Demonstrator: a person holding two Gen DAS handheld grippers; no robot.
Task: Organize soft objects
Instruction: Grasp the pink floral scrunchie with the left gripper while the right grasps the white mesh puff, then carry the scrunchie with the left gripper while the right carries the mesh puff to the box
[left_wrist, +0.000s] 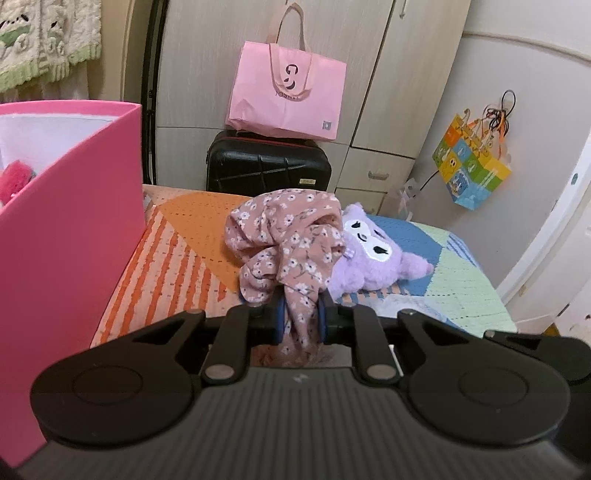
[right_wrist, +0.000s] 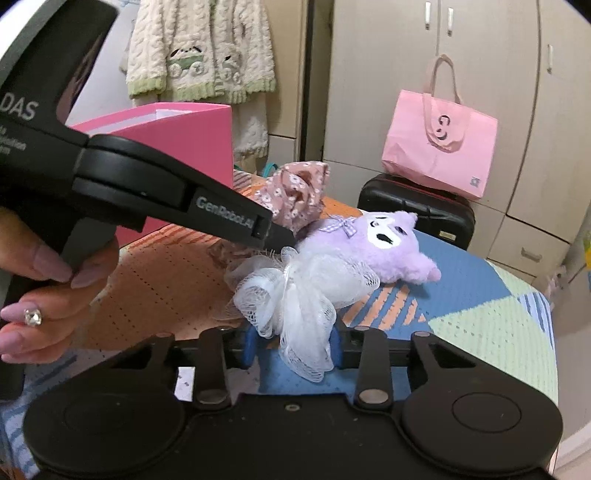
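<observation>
My left gripper (left_wrist: 301, 319) is shut on a pink floral cloth (left_wrist: 284, 236), which bunches up above its blue pads over the bed. In the right wrist view the same cloth (right_wrist: 299, 192) sticks up past the tip of the left gripper's black body (right_wrist: 207, 210), held by a hand. My right gripper (right_wrist: 293, 347) is shut on a white mesh bath pouf (right_wrist: 295, 291), pinched between its blue pads. A purple plush toy (left_wrist: 373, 254) lies on the bedspread just behind both, also in the right wrist view as a purple plush toy (right_wrist: 384, 247).
A tall pink box (left_wrist: 70, 206) stands at the left on the bed, with something pink and fluffy (left_wrist: 14, 177) inside. A patchwork bedspread (left_wrist: 454, 284) covers the bed. Behind it stand a black suitcase (left_wrist: 267, 166) with a pink tote bag (left_wrist: 286, 92) on top, and wardrobe doors.
</observation>
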